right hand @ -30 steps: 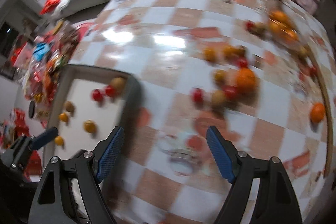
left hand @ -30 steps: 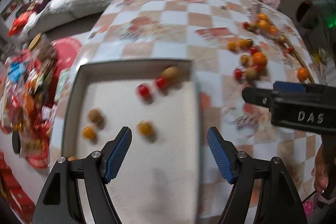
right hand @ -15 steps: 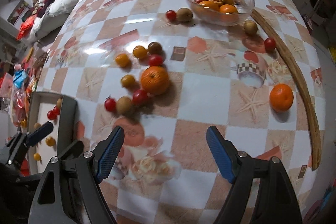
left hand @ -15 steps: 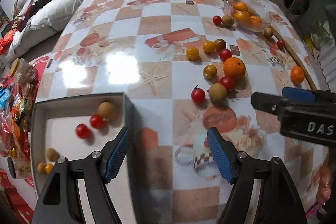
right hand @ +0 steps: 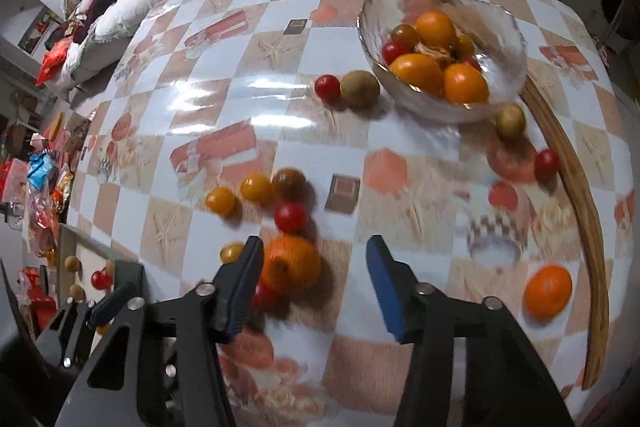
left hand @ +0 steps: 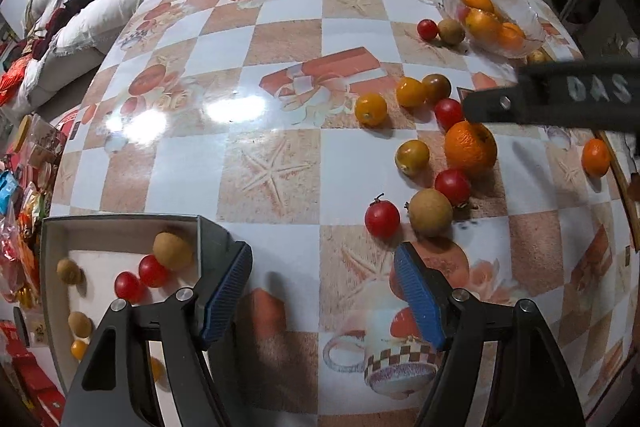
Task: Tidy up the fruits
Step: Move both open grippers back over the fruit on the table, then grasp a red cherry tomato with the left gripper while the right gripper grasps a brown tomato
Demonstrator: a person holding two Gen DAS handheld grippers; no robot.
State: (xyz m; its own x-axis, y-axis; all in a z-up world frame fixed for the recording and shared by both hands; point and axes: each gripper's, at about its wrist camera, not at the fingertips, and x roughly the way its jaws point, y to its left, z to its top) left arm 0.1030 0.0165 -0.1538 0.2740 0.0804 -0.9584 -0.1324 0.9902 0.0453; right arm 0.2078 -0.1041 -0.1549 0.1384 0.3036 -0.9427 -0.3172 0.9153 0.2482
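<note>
The table cover [left hand: 280, 99] ahead of the tongs looks like glossy, smooth plastic, throwing back bright glare. Right of the tongs, the bowl [right hand: 496, 39] is clear, rippled glass. The strip [right hand: 580, 195] along the table's right edge looks like wood. The orange [left hand: 471, 147] has a dimpled, slightly shiny peel; the cherry tomatoes [left hand: 382, 219] are smooth and glossy. The tongs' pads [left hand: 420, 301] are blue and ribbed, on matt black arms.
</note>
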